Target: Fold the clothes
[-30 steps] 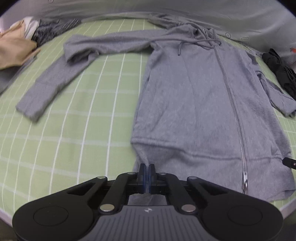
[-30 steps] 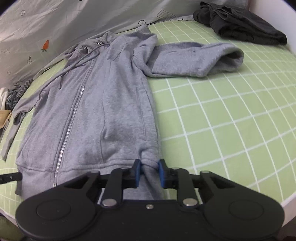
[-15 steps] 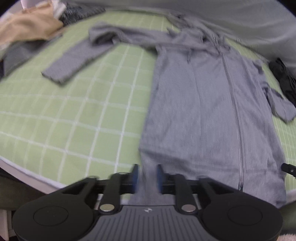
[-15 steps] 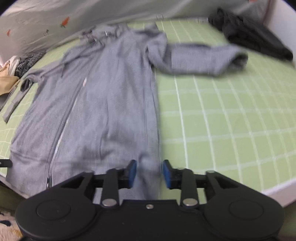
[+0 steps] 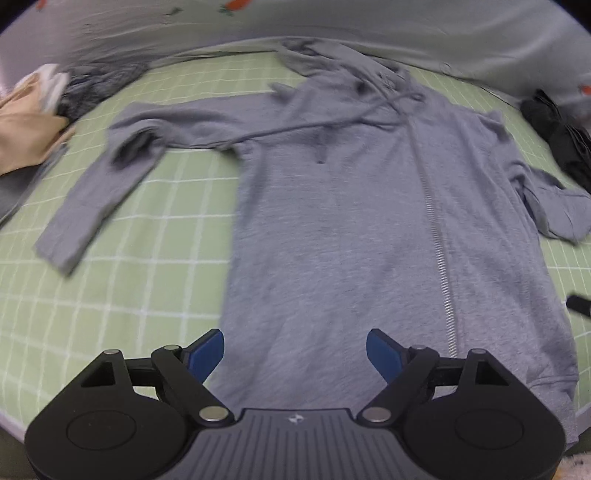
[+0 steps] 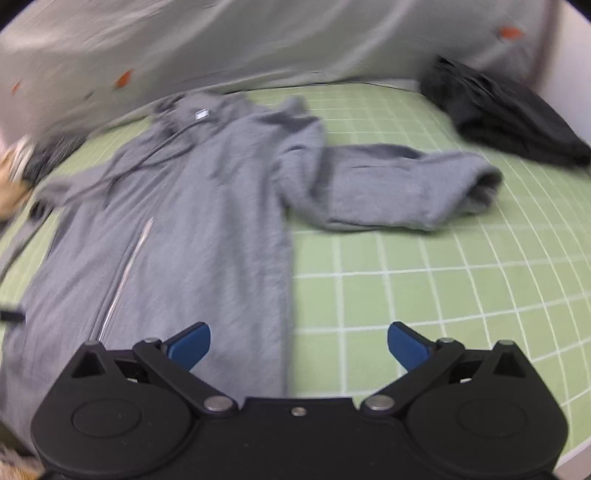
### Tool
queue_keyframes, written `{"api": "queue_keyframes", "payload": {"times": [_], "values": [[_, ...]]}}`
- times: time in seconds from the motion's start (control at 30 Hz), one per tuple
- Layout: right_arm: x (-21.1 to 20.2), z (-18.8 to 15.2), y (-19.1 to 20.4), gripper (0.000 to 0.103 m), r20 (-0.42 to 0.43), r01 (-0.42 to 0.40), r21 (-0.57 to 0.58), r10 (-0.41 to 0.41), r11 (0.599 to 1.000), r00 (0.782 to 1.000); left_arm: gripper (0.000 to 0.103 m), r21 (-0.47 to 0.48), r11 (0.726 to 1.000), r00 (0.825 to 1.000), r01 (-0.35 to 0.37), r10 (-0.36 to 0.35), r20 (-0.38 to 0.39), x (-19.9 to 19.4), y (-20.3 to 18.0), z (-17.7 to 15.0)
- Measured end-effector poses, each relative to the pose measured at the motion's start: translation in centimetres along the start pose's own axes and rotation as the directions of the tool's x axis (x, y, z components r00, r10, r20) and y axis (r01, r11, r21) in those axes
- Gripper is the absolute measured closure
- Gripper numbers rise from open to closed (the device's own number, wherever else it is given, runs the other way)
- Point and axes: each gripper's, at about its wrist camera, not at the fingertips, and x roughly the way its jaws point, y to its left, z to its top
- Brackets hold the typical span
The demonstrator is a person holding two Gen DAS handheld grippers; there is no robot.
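A gray zip-up hoodie lay front-up and spread flat on a green checked bedsheet, its hood toward the gray carrot-print quilt and both sleeves stretched outward. The left gripper and right gripper hung above the hoodie's hem, each with its blue-padded jaws spread wide and gripping nothing. A dark garment lay beyond the hoodie's right sleeve.

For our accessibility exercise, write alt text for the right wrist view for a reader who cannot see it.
A grey zip-up hooded sweatshirt lies flat, front up, on a green bedsheet with a white grid, one sleeve stretched out sideways. The right gripper hovers over its hem edge, blue-padded fingers wide open and empty. A dark garment pile sits behind.
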Motion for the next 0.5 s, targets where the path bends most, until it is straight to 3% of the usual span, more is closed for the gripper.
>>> {"api": "queue_keyframes", "payload": {"times": [0.13,0.27,0.33,0.4,0.47,0.5], "values": [[2.0,2.6,-1.5,0.000,0.038,0.077,0.051,-0.079,0.996,0.996,0.017,0.007,0.999,0.999,0.034,-0.034,-0.011,2.0,-0.3,2.5],[4.8,5.9,-2.2,0.000,0.073,0.121,0.055,-0.124,0.991,0.990,0.017,-0.030,0.999,1.000,0.021,-0.021,-0.003,4.4,0.4,5.9],[6.2,7.3,-1.7,0.002,0.080,0.150,-0.007,-0.149,0.989,0.986,0.017,-0.046,0.999,1.000,0.013,-0.014,-0.014,5.2,0.6,6.9],[7.4,8.1,-1.1,0.012,0.077,0.171,-0.075,-0.166,0.982,0.983,0.017,-0.060,0.998,0.999,0.010,-0.012,-0.030,6.1,0.6,7.6],[8.2,8.3,-0.6,0.031,0.060,0.181,-0.145,-0.174,0.973,0.983,0.016,-0.057,0.998,0.999,0.006,-0.008,-0.045,6.7,0.4,7.7],[8.7,8.4,-0.3,0.035,0.052,0.185,-0.179,-0.179,0.966,0.983,0.016,-0.043,0.999,0.999,-0.005,0.003,-0.044,6.9,0.2,7.5]]}}
